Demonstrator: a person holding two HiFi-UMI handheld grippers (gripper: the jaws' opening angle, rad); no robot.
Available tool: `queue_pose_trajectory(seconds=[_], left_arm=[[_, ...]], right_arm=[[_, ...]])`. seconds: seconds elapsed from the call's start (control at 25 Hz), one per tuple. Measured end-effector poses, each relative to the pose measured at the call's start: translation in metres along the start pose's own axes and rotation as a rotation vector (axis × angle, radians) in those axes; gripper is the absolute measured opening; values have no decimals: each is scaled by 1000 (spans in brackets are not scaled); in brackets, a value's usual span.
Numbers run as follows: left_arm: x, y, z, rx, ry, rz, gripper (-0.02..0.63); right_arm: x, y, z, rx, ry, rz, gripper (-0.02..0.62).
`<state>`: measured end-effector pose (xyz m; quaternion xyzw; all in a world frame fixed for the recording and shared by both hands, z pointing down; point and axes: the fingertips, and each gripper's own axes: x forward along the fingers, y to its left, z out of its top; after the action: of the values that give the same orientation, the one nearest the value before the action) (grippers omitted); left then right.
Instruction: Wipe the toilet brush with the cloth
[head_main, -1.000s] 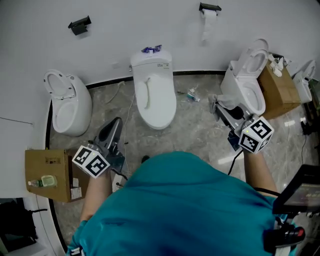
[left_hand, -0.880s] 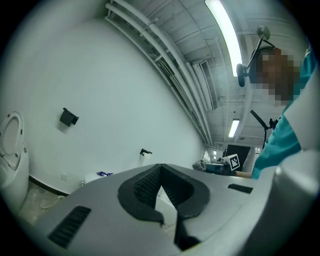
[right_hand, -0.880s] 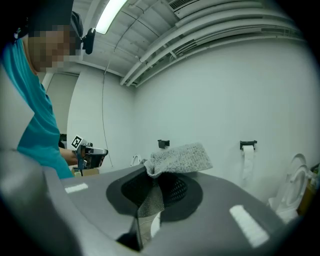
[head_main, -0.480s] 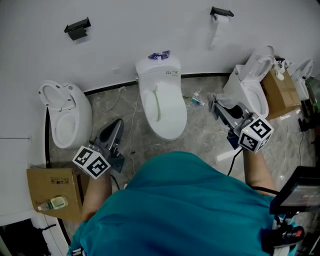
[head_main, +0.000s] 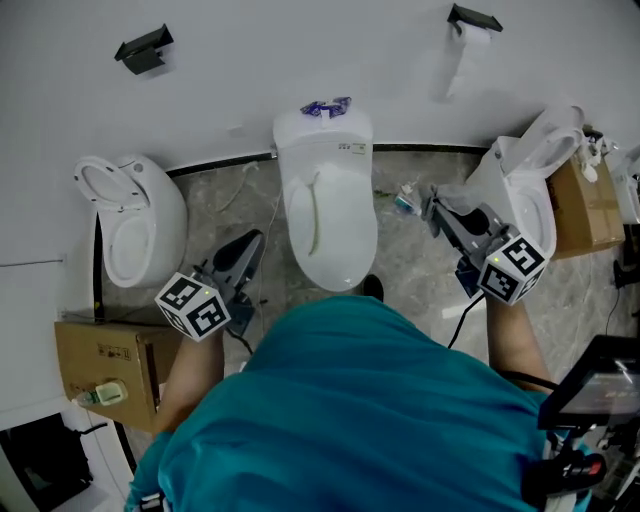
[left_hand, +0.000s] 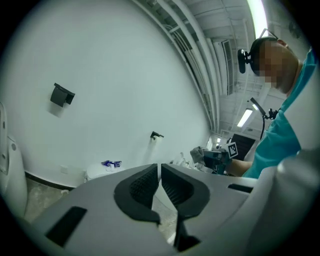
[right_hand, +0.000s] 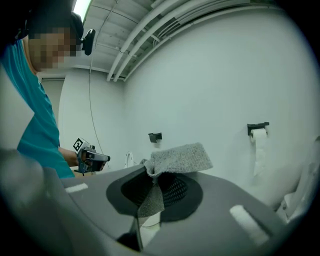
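No wiping appears to have been begun. The toilet brush cannot be made out in any view, perhaps because it is hidden by the person's body or by one of the toilets, so the whole wipe is judged to be left. The cloth (right_hand: 180, 159), grey and knitted, is clamped between the jaws of the right gripper (right_hand: 159, 181), with one flap folded over the top and a strip hanging below. The left gripper (left_hand: 160, 175) is closed, its ribbed pads brought together with nothing between them. Both grippers are held above the floor, one on either side of the middle toilet (head_main: 327, 200) and clear of it.
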<state>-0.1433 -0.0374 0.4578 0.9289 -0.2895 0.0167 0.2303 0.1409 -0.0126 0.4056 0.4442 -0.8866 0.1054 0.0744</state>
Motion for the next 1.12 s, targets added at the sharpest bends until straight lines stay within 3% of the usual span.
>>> queue_pose_trajectory(seconds=[0.16, 0.28, 0.36, 0.44, 0.64, 0.76, 0.88, 1.12], left_arm=[[74, 14, -29, -52, 107, 108, 9], [116, 28, -62, -80, 246, 182, 15], [142, 44, -93, -100, 367, 203, 62], [159, 64, -136, -135, 516, 214, 149], [178, 129, -269, -232, 839, 276, 207], [180, 164, -342, -220, 1017, 302, 247], [170, 183, -405, -147, 1184, 303, 277], [172, 205, -474, 322, 1335, 289, 327]], right_arm=[[22, -70, 4, -2, 11, 87, 35], [40, -104, 1, -21, 32, 157, 35], [55, -121, -4, -32, 48, 189, 35], [66, -132, -15, -17, 70, 192, 35], [87, -144, -55, 19, 154, 162, 35], [89, -152, -82, 61, 200, 107, 35], [79, -154, -116, 106, 271, 65, 35], [63, -166, -174, 171, 369, 39, 35]])
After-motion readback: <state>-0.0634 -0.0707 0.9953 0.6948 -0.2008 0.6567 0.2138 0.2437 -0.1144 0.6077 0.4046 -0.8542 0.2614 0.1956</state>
